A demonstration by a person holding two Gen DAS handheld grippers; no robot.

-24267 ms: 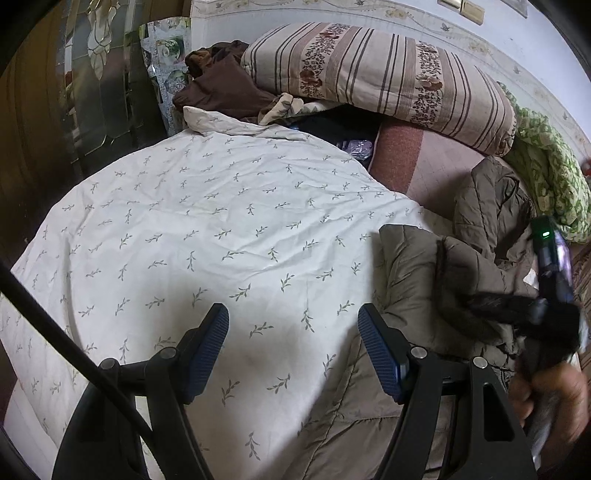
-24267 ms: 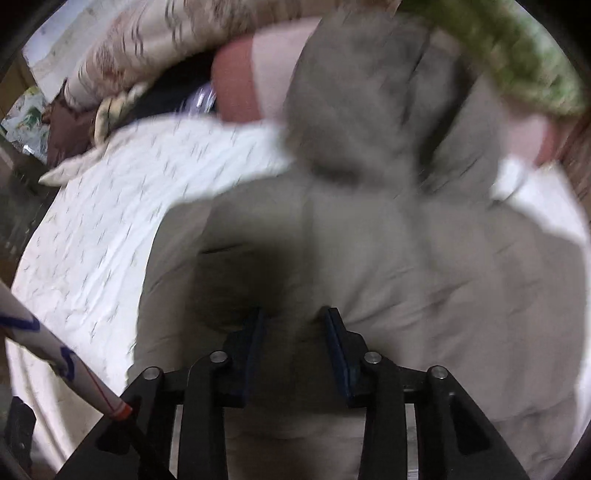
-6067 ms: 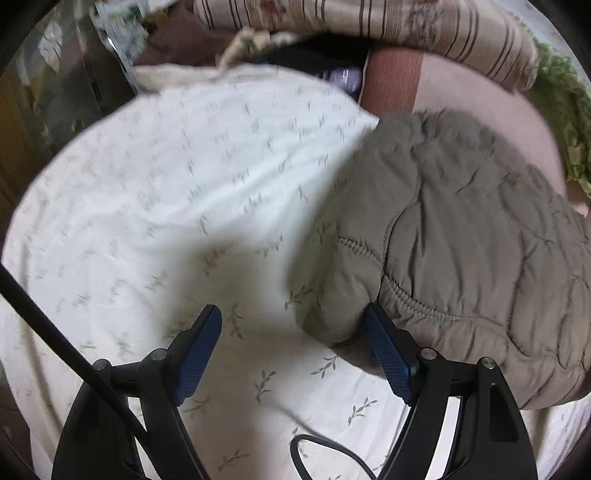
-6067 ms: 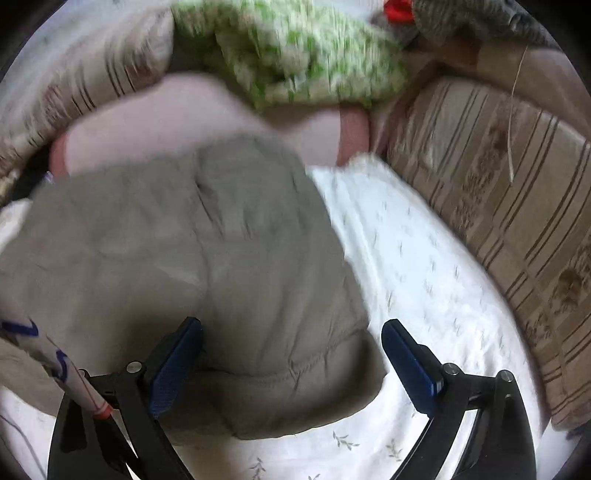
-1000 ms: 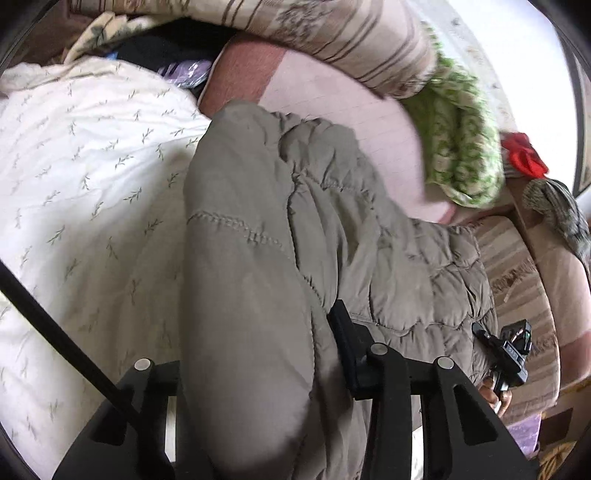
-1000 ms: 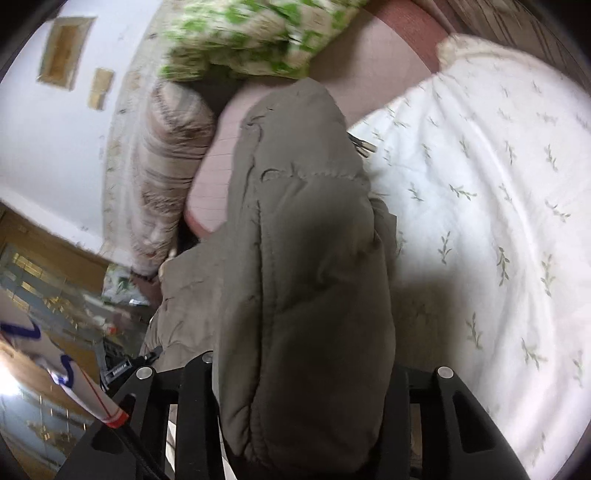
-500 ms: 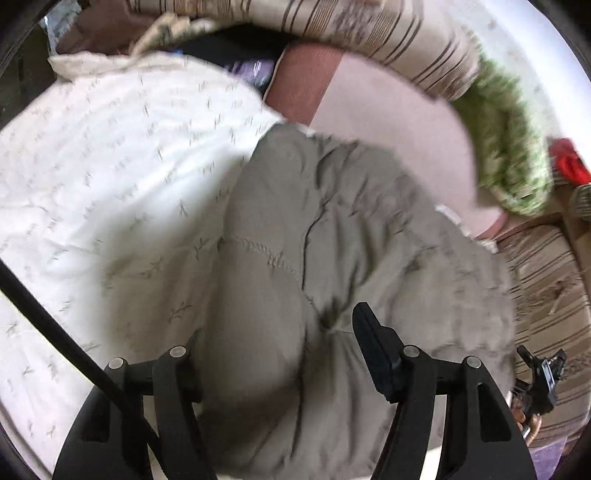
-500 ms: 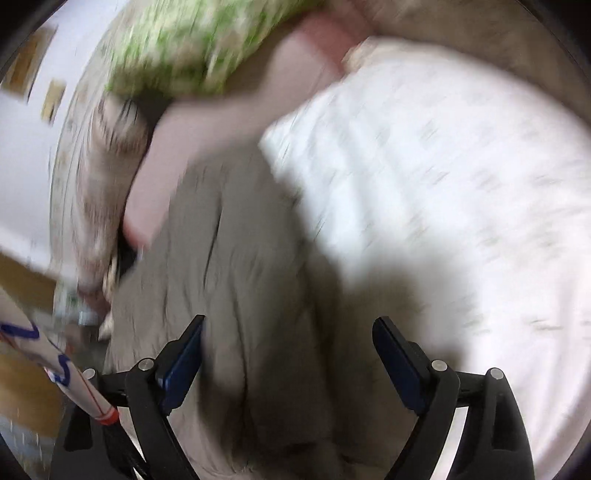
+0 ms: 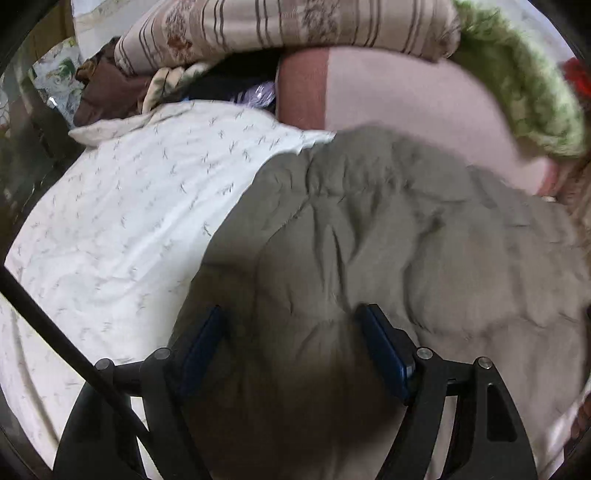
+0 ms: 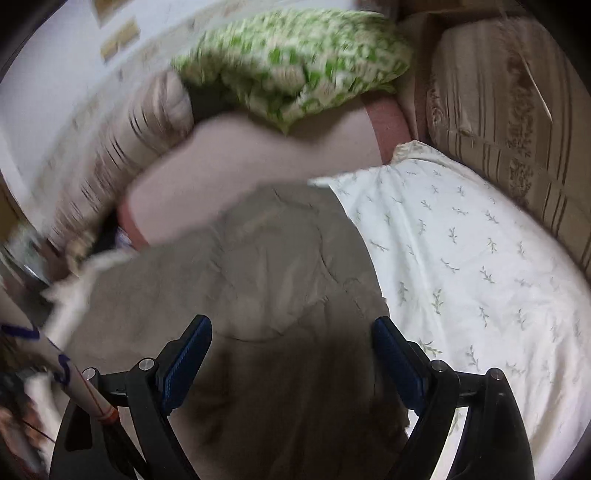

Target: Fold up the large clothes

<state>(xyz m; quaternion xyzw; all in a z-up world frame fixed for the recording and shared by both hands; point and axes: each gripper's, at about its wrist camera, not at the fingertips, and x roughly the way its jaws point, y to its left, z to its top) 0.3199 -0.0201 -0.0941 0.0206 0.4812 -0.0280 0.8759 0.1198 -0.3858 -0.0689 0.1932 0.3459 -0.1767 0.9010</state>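
A large olive-grey quilted jacket [image 9: 388, 240] lies folded into a bundle on the white leaf-print bedspread [image 9: 129, 221]. My left gripper [image 9: 291, 332] is open just above the jacket's near edge, its fingers apart and holding nothing. In the right wrist view the same jacket [image 10: 258, 266] lies below my right gripper [image 10: 291, 347], which is wide open over its near end. The bedspread [image 10: 461, 258] shows bare to the right of the jacket.
A striped pillow [image 9: 288, 26] and a green patterned blanket [image 9: 524, 92] lie at the back, over a pink sheet [image 9: 406, 96]. Dark clothes [image 9: 107, 88] are piled at the back left. A striped cushion [image 10: 517, 110] borders the bed on the right.
One second ago both grippers were shut on the jacket and held it up. They have let go and opened, and the jacket now lies on the bed.
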